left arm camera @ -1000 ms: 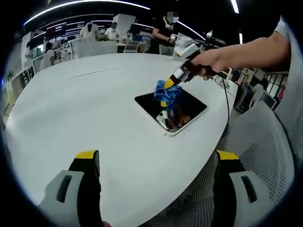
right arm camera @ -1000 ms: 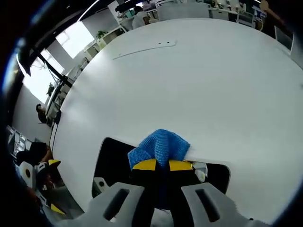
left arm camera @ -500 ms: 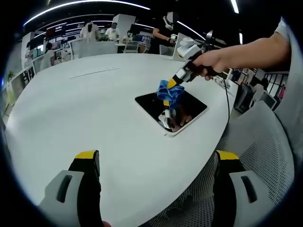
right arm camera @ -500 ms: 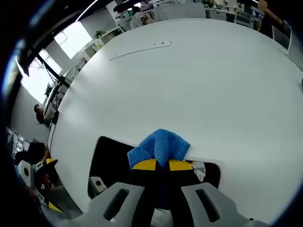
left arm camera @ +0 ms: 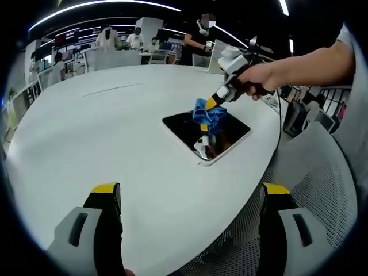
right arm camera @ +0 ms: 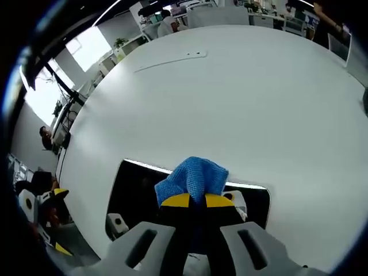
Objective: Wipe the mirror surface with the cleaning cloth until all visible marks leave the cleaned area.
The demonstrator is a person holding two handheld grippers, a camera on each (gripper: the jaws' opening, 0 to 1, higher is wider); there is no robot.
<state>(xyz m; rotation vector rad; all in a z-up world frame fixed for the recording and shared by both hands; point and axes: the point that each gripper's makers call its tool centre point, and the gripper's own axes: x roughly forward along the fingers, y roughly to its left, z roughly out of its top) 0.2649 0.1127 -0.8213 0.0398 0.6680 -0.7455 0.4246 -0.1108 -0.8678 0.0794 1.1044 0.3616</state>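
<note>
Two tools share the work unevenly. At the left, the left tool (left arm camera: 187, 198) hangs back over the near edge of the white tabletop (left arm camera: 86, 132), its jaws spread wide with nothing between them, probably parked there so that the whole scene stays in its camera's sight. Further right in the left gripper view lies the mirror (left arm camera: 207, 133), a dark rectangular slab with a pale rim, flat on the tabletop close to its right edge, with a mesh chair (left arm camera: 310, 190) just beyond. Its long axis runs obliquely, from the tabletop's middle toward the near-right edge, and one corner points at the left tool. The right tool (left arm camera: 211, 104) comes down on it from the far right, held in a person's hand (left arm camera: 261, 77), jaws clamped tight on a bunched blue cleaning cloth (left arm camera: 208, 113) that hangs onto the glass near the far long side. In the right gripper view the cloth (right arm camera: 192, 179) bulges out beyond the yellow jaw tips over the mirror's (right arm camera: 135, 192) far edge, so the pad, not the tool, would seem to meet the surface. Reflections make any leftover marks impossible to judge.
</note>
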